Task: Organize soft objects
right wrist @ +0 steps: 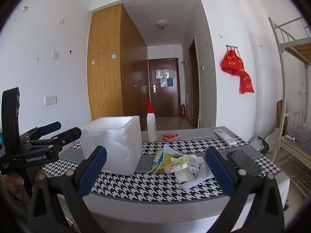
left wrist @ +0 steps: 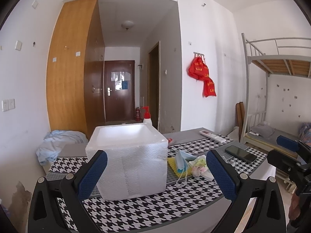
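A white foam box (left wrist: 128, 155) stands open-topped on the houndstooth table (left wrist: 136, 211); it also shows in the right wrist view (right wrist: 114, 143). To its right lies a pile of soft things: a blue face mask (left wrist: 182, 160) (right wrist: 165, 153), a yellow mesh cloth (left wrist: 174, 165) (right wrist: 165, 159), small packets (right wrist: 178, 165) and grey socks (right wrist: 198, 167). My left gripper (left wrist: 155, 176) is open and empty, in front of the box. My right gripper (right wrist: 155, 171) is open and empty, before the pile. The left gripper also shows in the right wrist view (right wrist: 58, 130).
A black phone (right wrist: 244, 162), a white remote (right wrist: 225, 136), a pump bottle (right wrist: 151, 124) and a red packet (right wrist: 169, 136) lie on the table. Blue cloth (left wrist: 56, 143) is bunched at the far left. A bunk bed (left wrist: 276, 97) stands to the right.
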